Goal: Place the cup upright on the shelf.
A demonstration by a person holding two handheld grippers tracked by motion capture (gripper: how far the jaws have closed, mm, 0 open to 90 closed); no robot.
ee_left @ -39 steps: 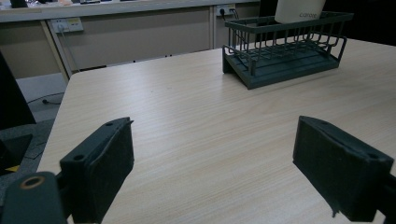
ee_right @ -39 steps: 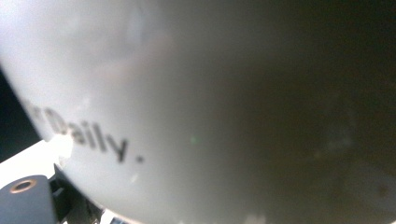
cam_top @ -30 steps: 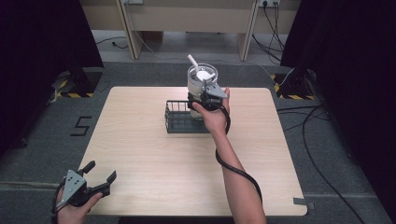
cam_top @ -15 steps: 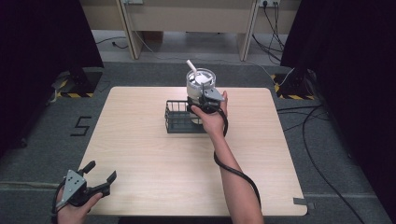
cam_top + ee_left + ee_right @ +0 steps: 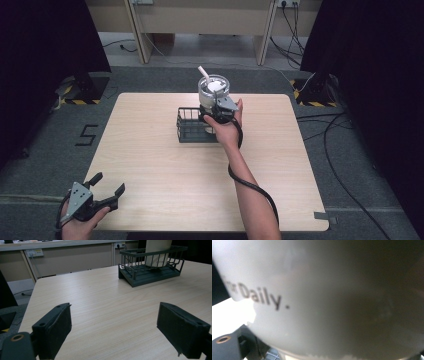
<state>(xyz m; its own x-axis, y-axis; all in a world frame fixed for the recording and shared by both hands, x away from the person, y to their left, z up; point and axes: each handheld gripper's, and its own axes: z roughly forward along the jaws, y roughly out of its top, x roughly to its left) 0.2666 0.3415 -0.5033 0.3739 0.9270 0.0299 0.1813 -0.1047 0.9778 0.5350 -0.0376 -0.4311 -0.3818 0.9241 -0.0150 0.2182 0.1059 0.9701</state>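
The white cup point(image 5: 212, 90), with its lid and straw, stands in the right half of the dark wire basket point(image 5: 194, 125), which sits toward the far side of the table point(image 5: 150, 165). Measured against that basket, the cup looks a little lower than it did 1 second ago, and the right hand has come nearer the basket's right end. My reading is that the cup is being lowered into the basket and is at or close to its floor.

The right gripper point(image 5: 215, 107) is pressed against the cup's near side, just above the basket rim. In the right gripper view the cup wall point(image 5: 332, 297), printed "Daily.", fills the space ahead of the jaws. Whether the jaws clamp it cannot be told from these pictures, since both tips are hidden.

The left gripper point(image 5: 107, 192) hangs well away from the basket, at the near left corner of the table, where it was 1 second ago. Its 2 jaws stand wide apart with nothing between them, and the basket point(image 5: 152, 267) with the cup point(image 5: 157, 252) lies far ahead of it.

If the cup rests on the basket floor, letting go and drawing back is what remains.
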